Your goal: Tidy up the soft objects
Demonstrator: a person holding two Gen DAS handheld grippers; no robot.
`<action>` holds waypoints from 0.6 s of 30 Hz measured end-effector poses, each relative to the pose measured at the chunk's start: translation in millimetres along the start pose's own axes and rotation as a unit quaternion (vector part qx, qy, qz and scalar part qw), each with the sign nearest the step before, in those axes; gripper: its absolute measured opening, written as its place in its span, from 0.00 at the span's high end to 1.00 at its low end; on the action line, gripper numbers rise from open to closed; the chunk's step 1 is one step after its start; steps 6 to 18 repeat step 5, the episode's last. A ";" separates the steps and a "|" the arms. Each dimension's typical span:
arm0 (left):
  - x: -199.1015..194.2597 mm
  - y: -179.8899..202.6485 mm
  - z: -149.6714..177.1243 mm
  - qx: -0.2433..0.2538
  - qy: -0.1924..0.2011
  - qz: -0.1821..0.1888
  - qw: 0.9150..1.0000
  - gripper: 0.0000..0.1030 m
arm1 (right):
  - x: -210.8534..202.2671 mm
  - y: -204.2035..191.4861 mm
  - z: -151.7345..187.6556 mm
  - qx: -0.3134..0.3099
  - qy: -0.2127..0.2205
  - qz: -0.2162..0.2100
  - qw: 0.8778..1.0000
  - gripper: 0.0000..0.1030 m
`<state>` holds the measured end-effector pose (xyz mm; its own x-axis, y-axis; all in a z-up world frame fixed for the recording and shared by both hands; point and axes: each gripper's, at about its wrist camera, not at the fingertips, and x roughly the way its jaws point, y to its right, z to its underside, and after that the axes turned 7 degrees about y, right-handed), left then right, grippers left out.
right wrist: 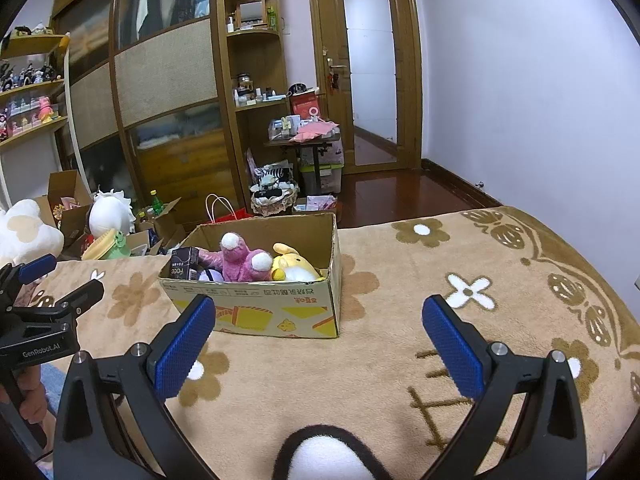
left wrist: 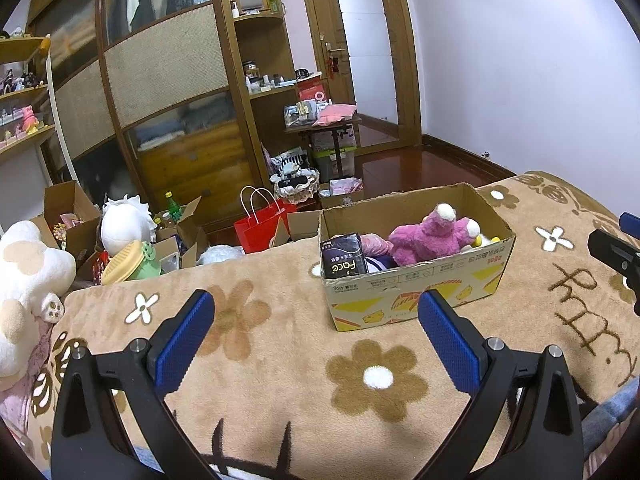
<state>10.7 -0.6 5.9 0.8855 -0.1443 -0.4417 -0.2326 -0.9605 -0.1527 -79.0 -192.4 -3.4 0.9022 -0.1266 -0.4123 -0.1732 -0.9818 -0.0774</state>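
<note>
A cardboard box (left wrist: pixel 416 300) stands on a tan flower-patterned blanket (left wrist: pixel 280 344) on the bed. It holds a pink plush (left wrist: pixel 428 240), a black "Face" tissue pack (left wrist: pixel 345 261) and, in the right wrist view, a yellow plush (right wrist: pixel 294 266) beside the pink plush (right wrist: pixel 242 260). My left gripper (left wrist: pixel 316 336) is open and empty, near the box's front. My right gripper (right wrist: pixel 318 340) is open and empty, in front of the box (right wrist: pixel 276 312). The left gripper shows at the left of the right wrist view (right wrist: pixel 52 288).
A large white and tan plush (left wrist: pixel 24 280) lies at the bed's left edge. Beyond the bed are open cartons, a white plush (left wrist: pixel 124 224), a red paper bag (left wrist: pixel 260 228), a wardrobe, shelves and a door.
</note>
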 end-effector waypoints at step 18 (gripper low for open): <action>-0.5 0.1 0.9 0.000 -0.001 0.001 1.000 0.02 | 0.3 -1.7 0.4 0.001 0.000 0.000 1.000 0.00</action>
